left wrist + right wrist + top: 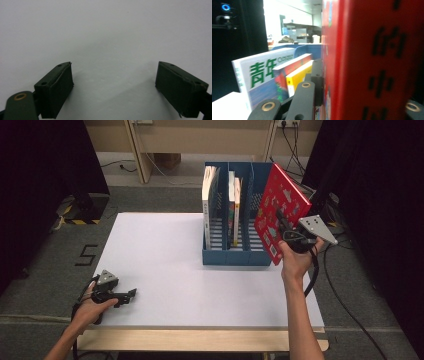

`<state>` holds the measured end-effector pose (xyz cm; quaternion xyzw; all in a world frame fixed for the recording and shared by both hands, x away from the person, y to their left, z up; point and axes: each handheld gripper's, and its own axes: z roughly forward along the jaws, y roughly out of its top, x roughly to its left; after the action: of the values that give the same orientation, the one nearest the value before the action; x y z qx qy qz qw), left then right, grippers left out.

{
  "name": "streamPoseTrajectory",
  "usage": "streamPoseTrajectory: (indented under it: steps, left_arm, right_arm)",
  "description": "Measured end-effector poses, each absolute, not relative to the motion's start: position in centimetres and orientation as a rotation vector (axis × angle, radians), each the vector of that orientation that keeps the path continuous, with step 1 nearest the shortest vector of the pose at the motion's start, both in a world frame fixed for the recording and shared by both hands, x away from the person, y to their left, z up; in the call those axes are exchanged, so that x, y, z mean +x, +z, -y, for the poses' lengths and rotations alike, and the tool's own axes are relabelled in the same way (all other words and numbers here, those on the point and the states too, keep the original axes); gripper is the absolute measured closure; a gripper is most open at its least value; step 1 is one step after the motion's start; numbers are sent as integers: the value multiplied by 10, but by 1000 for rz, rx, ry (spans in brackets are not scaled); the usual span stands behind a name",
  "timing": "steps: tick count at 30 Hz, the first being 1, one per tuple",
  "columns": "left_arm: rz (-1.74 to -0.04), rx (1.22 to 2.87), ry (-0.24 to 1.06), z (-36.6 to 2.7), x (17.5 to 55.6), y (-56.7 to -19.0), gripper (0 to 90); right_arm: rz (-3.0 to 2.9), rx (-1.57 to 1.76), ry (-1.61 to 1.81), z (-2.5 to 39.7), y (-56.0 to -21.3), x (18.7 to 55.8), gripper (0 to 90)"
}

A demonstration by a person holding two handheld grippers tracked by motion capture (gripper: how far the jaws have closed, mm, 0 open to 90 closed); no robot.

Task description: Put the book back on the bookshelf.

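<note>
My right gripper (281,219) is shut on a red picture book (281,210), holding it tilted in the air at the right end of a blue file rack (235,256). In the right gripper view the red book (372,60) is clamped close in front, its spine bearing black characters. The rack's left slot holds a white book (209,202); its middle slot holds two thinner books (233,205). My left gripper (131,293) rests low at the table's front left, held by a hand. Its jaws (115,90) stand wide open over bare white surface.
The white table top (165,270) has free room left of and in front of the rack. A wooden front edge (200,340) runs along the near side. Dark curtains flank both sides, and cables lie on the floor at the right.
</note>
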<state>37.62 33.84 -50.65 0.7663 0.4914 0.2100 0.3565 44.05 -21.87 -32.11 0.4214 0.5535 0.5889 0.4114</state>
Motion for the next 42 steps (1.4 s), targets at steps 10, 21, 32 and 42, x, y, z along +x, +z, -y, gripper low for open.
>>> streamPoseTrajectory:
  steps: [10,21,32,42]
  left_arm:
    - [-1270,1979,541,-338,376,-506,134]
    - [-1270,1981,540,-338,376,-506,133]
    - [-1270,1981,540,-338,376,-506,133]
    - [-1270,1982,540,-338,376,-506,131]
  right_arm:
    - [-1366,1108,1453,214,-329,475,793]
    - [-1356,1142,1398,206,-331,514,793]
    - [-1341,1224,1389,196,-353,544,792]
    - [-1335,1264,1373,191,-367,558,792]
